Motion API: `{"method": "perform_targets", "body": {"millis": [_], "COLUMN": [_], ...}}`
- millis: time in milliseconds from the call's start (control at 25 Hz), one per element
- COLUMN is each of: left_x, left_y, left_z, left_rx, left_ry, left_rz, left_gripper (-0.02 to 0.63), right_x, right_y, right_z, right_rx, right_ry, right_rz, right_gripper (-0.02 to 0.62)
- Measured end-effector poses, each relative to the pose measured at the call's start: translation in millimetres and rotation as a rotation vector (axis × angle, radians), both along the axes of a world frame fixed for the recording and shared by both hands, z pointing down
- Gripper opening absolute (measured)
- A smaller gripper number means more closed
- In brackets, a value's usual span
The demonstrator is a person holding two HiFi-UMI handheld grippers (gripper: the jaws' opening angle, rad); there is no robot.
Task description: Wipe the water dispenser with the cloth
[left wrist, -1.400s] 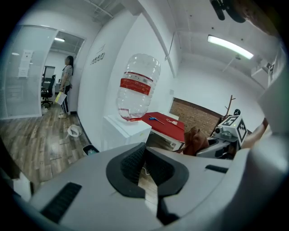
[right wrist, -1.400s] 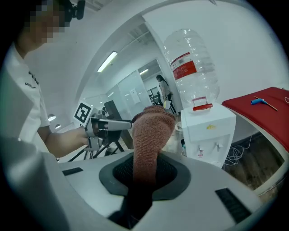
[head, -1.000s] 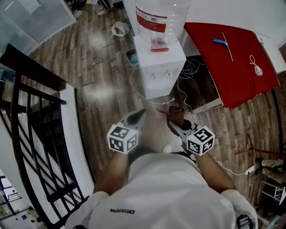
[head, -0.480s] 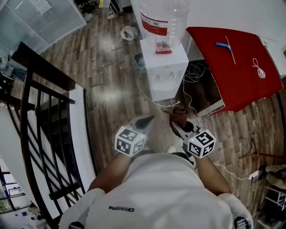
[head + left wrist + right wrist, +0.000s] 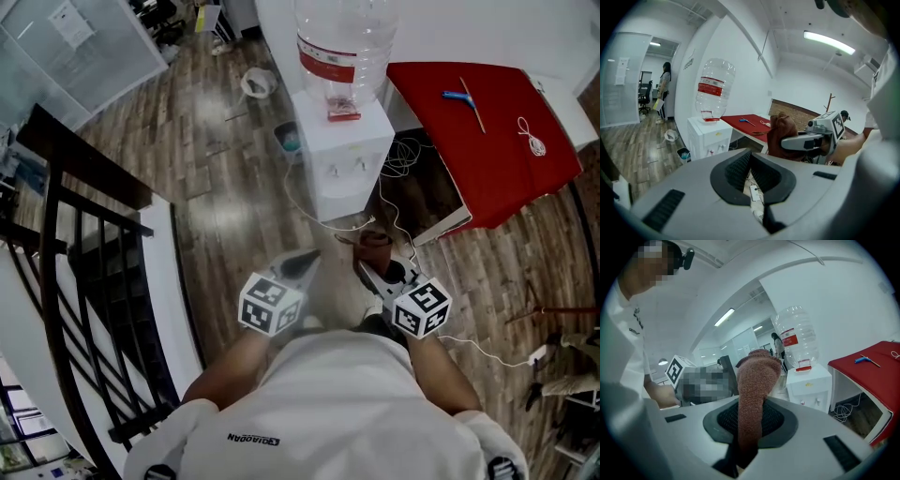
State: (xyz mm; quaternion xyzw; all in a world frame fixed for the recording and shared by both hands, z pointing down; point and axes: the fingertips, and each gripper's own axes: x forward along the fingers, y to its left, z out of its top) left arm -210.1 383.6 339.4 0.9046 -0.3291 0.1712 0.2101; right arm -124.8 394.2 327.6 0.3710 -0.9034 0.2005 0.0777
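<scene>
Wood-plank floor (image 5: 225, 216) fills the head view, bounded at left by a black railing (image 5: 84, 281). Nearest, we see the person's white shirt (image 5: 337, 412), whose small dark print we cannot read with confidence; the marker cubes carry black-and-white squares only, no lettering. Left gripper (image 5: 750, 164): pads pressed together, nothing between them. Right gripper (image 5: 751, 423): jaws pinched on the reddish-brown cloth (image 5: 758, 376), which stands up from them in a loose fold. Beyond both, a white cable (image 5: 309, 211) curls over the planks in front of the water dispenser (image 5: 342, 159), a white cabinet well apart from either gripper, with two small taps on its front and a clear bottle (image 5: 342, 33) upended on top; the bottle's red label (image 5: 326, 58) bears print too small to read. Just beside it stands a red table (image 5: 487, 159) carrying a blue-handled tool (image 5: 459, 94) and a coiled white cord (image 5: 532, 139); farthest, a glass partition (image 5: 84, 47) holds a paper notice, illegible. Hazards, as we judge them: the cable lies across the approach and could catch a foot; a firm wipe high up could rock the bottle; pressure on a tap could release water; the cloth, held by one narrow fold, could slip free under rubbing.
</scene>
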Motion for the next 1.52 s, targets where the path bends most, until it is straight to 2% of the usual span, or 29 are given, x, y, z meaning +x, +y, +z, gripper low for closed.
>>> {"method": "perform_targets", "body": {"millis": [280, 560, 720, 1000, 1200, 1520], "left_x": [-16, -1, 1, 13, 22, 20], "left_y": [-9, -15, -18, -9, -4, 0], "left_z": [-5, -8, -3, 4, 2, -3], "left_rx": [-0.006, 0.023, 0.023, 0.005, 0.008, 0.019], "left_ry": [0.044, 0.075, 0.054, 0.025, 0.013, 0.008], "left_rz": [-0.124, -0.191, -0.21, -0.198, -0.175, -0.171], "left_gripper": [-0.011, -0.011, -0.011, -0.011, -0.011, -0.011], "right_x": [3, 21, 26, 38, 39, 34], "right_y": [-14, -26, -28, -20, -19, -11], "right_z": [-9, -14, -6, 4, -1, -1], "right_rx": [0.007, 0.026, 0.02, -0.018, -0.009, -0.018], "right_ry": [0.023, 0.063, 0.084, 0.07, 0.063, 0.042], "right_rz": [-0.022, -0.076, -0.099, -0.108, -0.12, -0.132], "right_gripper": [0.071, 0.071, 0.071, 0.071, 0.069, 0.069]}}
